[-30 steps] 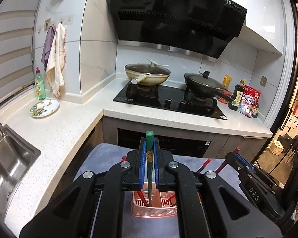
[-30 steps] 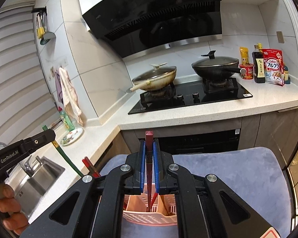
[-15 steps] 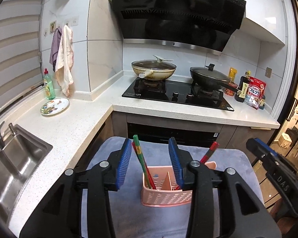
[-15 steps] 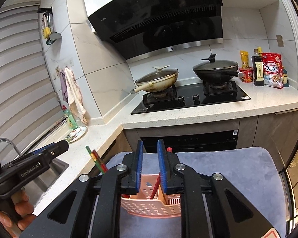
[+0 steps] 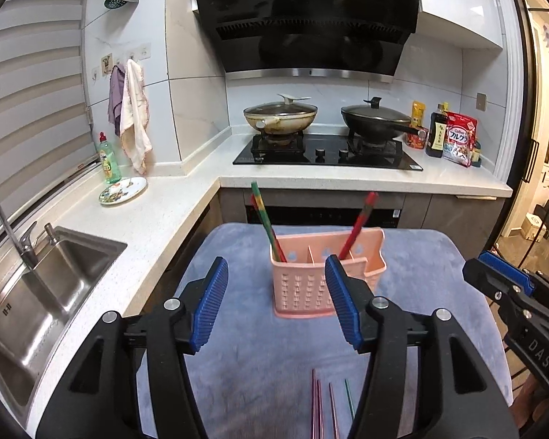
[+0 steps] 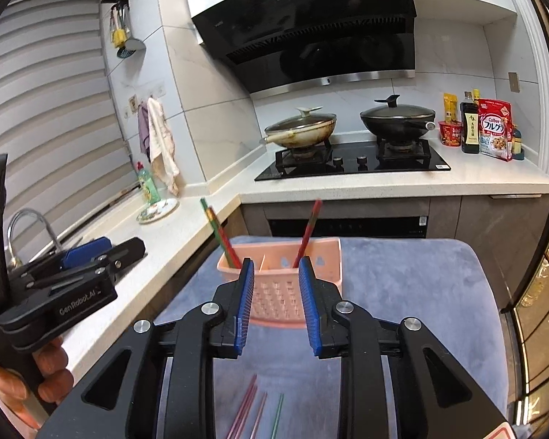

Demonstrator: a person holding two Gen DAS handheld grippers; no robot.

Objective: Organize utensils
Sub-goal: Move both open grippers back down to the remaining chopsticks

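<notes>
both grippers [image 5: 276, 301] [image 6: 276, 307] back, chopsticks [image 5: 267, 225] in caddy [image 5: 311, 285]

Pink perforated basket [image 5: 303, 285], red and green chopsticks [image 5: 265, 219], blue-grey mat [image 5: 421, 292].

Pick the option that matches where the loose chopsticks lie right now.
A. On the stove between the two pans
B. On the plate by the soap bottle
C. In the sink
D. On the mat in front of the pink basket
D: the loose chopsticks lie flat on the blue-grey mat, on the near side of the pink basket, between the fingers of the open left gripper.
</notes>
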